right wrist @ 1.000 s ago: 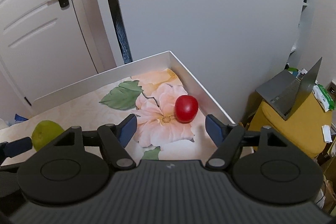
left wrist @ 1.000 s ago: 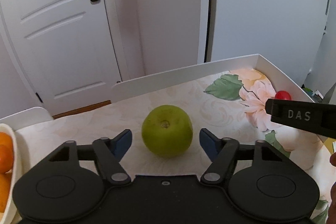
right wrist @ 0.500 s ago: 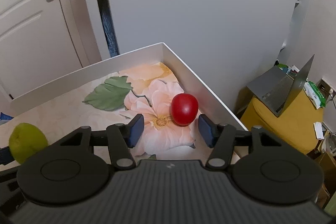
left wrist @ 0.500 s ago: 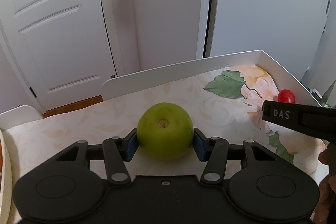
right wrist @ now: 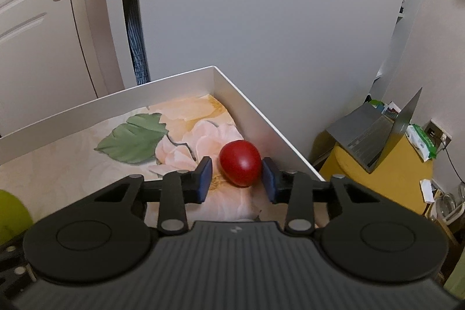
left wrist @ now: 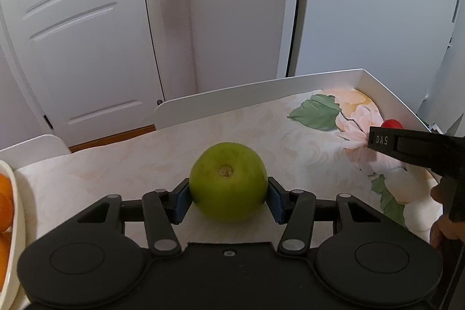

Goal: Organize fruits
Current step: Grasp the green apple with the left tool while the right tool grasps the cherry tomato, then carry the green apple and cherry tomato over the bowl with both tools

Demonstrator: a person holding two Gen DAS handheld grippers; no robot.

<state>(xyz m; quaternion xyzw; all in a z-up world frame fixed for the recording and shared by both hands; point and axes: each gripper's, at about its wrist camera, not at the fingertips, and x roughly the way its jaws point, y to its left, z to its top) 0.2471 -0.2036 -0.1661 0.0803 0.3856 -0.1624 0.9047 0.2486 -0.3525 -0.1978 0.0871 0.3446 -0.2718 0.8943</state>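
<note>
A big green fruit [left wrist: 228, 182] sits on the flower-print table, stem end toward me. My left gripper [left wrist: 228, 198] is shut on it, both blue pads pressed to its sides. A small red fruit [right wrist: 240, 162] lies near the table's right rim. My right gripper [right wrist: 237, 179] straddles it with the jaws narrowed; the right pad is close to it and a small gap shows at the left pad [right wrist: 204, 179]. The red fruit [left wrist: 392, 124] and the right gripper's finger [left wrist: 407, 145] also show in the left wrist view. The green fruit's edge [right wrist: 11, 211] shows at the right wrist view's left.
A white bowl [left wrist: 17, 205] with oranges [left wrist: 5, 199] stands at the table's left edge. A raised white rim [right wrist: 261, 118] runs along the table's back and right sides. Beyond the right side stand a laptop [right wrist: 375, 135] on a yellow stool and white doors behind.
My left gripper closed onto the green fruit. My right gripper moved forward around the red fruit and its jaws narrowed toward it.
</note>
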